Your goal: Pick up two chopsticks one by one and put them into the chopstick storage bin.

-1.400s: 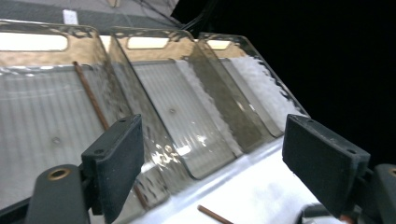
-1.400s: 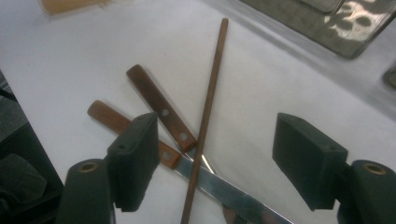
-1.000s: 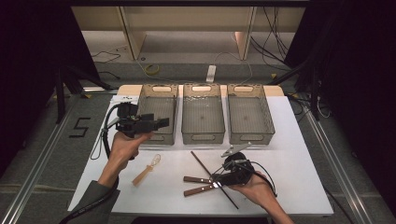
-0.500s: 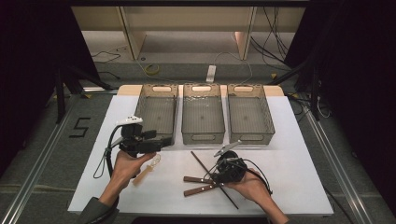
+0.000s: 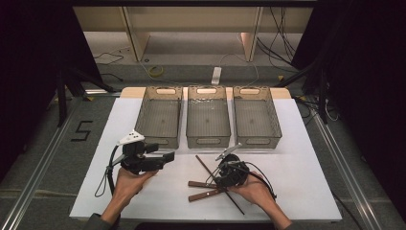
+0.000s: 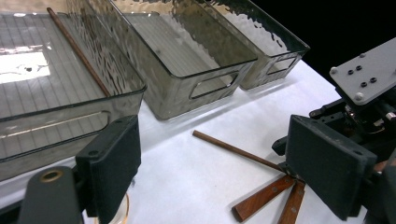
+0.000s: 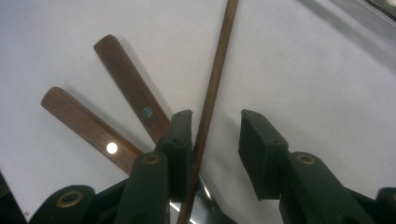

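- Your right gripper (image 5: 221, 178) sits low in the centre of the high view, pointed down at the white worktop (image 5: 306, 172).
- In the right gripper view its jaws have just been closing, with a gap left between them. The thin brown wooden chopstick (image 7: 210, 100) runs up between them, lying against the left jaw and clear of the right one. Not clamped yet.
- That chopstick crosses the lower middle of the high view on a diagonal, from just under the middle bin down to the lower right.
- Two brown wooden riveted utensil handles (image 7: 112, 121) fan out left of the chopstick in the right gripper view, their near ends hidden under the gripper.
- Your left gripper (image 5: 165, 158) hangs at lower left of the high view, pointing right across the worktop. In the left gripper view its jaws stand wide apart with nothing between them.
- Three clear grey plastic bins (image 5: 208, 140) stand side by side across the middle of the high view.
- A second brown chopstick (image 6: 77, 49) lies inside the bin at the upper left of the left gripper view.
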A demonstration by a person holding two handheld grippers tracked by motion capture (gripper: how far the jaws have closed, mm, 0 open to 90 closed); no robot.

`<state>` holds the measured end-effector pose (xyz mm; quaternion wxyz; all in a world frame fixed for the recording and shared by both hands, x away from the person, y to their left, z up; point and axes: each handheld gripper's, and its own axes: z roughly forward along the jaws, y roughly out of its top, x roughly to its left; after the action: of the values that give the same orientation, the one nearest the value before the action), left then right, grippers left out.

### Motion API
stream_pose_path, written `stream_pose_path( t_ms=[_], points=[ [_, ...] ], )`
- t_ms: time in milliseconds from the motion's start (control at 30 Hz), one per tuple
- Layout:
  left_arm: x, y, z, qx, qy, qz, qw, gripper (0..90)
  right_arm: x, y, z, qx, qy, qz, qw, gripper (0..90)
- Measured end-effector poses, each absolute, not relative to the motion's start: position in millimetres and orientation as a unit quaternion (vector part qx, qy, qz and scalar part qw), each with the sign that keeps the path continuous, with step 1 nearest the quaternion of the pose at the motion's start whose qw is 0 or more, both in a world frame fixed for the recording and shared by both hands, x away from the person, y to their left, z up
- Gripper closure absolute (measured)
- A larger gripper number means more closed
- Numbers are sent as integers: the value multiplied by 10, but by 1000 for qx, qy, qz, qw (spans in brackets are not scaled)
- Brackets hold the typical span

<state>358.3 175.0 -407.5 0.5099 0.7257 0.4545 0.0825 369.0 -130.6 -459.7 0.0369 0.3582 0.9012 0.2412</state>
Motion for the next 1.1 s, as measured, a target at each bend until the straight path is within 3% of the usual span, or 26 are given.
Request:
stream_pose_path(
  t_ms=[500, 700, 1100],
  points=[
    [3558, 1777, -4091, 723, 456, 81, 513, 180, 3708, -1287, -4648, 354, 910, 212, 37, 754],
    [3557, 1759, -4105, 727, 453, 80, 510, 180, 3694, -1286, -4648, 354, 911, 204, 46, 841],
    [3569, 1730, -4136, 727, 468, 77, 496, 183, 3671, -1344, -4489, 351, 902, 241, 69, 855]
  ],
)
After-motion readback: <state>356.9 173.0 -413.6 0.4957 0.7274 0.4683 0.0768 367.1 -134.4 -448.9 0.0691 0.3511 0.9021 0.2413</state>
